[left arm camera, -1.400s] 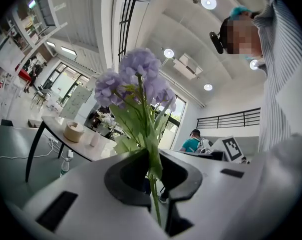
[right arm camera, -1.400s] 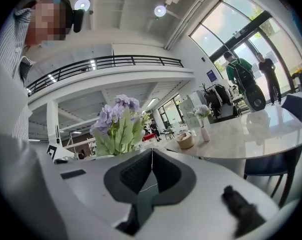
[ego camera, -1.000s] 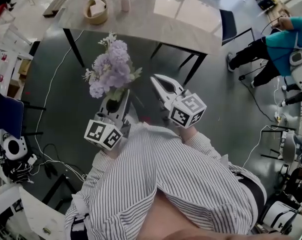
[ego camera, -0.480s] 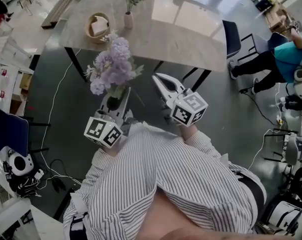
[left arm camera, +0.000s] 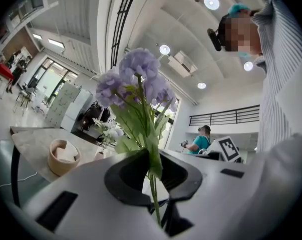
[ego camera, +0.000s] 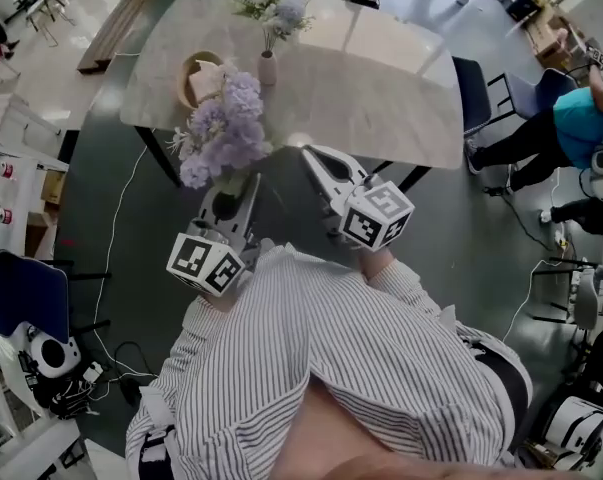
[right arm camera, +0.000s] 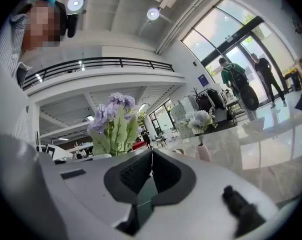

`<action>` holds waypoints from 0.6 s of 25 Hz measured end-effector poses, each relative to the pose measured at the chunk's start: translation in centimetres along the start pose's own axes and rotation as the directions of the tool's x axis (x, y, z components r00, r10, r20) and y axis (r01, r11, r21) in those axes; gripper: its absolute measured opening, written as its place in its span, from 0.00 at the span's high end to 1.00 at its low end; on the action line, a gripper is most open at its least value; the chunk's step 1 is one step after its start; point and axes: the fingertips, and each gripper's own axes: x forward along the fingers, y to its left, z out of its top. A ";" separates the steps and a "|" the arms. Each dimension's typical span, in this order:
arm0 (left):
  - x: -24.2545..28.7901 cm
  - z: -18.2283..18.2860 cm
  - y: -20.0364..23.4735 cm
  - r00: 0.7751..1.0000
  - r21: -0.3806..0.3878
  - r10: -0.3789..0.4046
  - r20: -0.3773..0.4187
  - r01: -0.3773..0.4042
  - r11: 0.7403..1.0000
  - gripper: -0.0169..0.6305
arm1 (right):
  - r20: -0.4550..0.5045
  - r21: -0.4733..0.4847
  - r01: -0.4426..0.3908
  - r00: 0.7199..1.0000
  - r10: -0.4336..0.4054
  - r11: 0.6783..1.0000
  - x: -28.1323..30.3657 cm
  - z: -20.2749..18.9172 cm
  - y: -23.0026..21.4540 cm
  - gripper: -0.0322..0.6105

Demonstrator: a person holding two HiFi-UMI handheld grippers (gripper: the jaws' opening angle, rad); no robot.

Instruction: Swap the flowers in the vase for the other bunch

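Bench (ego camera: 381, 88) sits nearer now. My left hand-held gripper (ego camera: 231, 196) clamps the light, floppy purple bunch (ego camera: 224, 133) low on its stems; my right hand-held gripper (ego camera: 314, 158) is closed, empty.

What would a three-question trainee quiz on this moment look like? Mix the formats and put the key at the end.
1. What do the left tongs grip?
A) the stem of a purple flower bunch
B) a cup
C) nothing
2. True or false: the right tongs are shut with nothing between them.
3. Short answer: what is in the vase on the table?

Key:
1. A
2. True
3. A bunch of pale flowers
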 end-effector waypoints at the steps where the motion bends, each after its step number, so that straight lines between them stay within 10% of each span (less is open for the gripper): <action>1: 0.1 0.2 0.6 1.000 -0.002 -0.002 -0.002 0.002 1.000 0.90 | -0.002 0.009 -0.011 1.000 0.011 1.000 0.8 0.0 0.1 0.93; 15: 1.6 0.9 7.6 0.998 -0.021 -0.042 -0.047 0.041 0.999 0.90 | -0.017 0.013 0.052 0.999 -0.052 0.999 7.3 -0.9 -1.6 0.93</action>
